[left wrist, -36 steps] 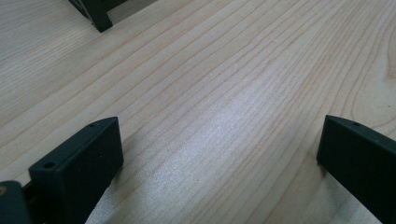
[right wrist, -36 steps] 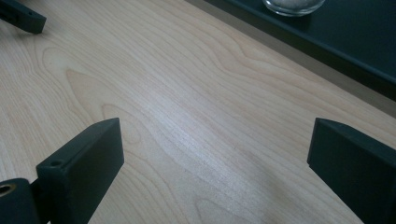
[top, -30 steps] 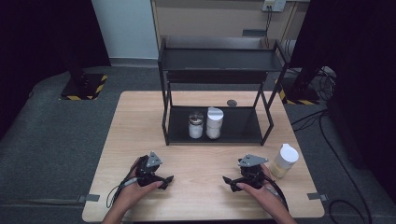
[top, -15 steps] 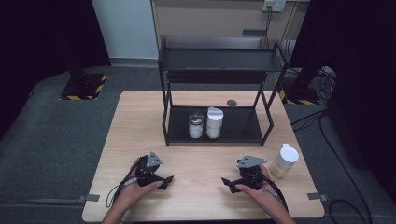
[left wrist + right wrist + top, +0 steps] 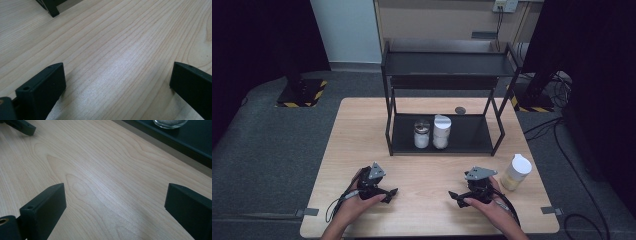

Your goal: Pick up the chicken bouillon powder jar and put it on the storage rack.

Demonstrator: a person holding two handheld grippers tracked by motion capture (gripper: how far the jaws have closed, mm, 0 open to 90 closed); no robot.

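High view: both grippers rest low by the table's (image 5: pixel 362 130) near edge, the left gripper (image 5: pixel 393 192) toward the left corner, the right gripper (image 5: pixel 453 195) beside the white-capped bottle (image 5: pixel 516 172) standing near the right edge.

Left gripper view: jaws spread wide over bare wood.

Right gripper view: jaws likewise released, nothing between them, the black shelf's (image 5: pixel 180 140) base ahead.

Judgement: nothing is started; the next move is reaching right for the bottle.

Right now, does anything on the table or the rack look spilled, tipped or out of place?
Nothing stands out. Two jars stand upright on the rack's lower shelf, a bottle stands upright near the right gripper, and both grippers rest open on the table.
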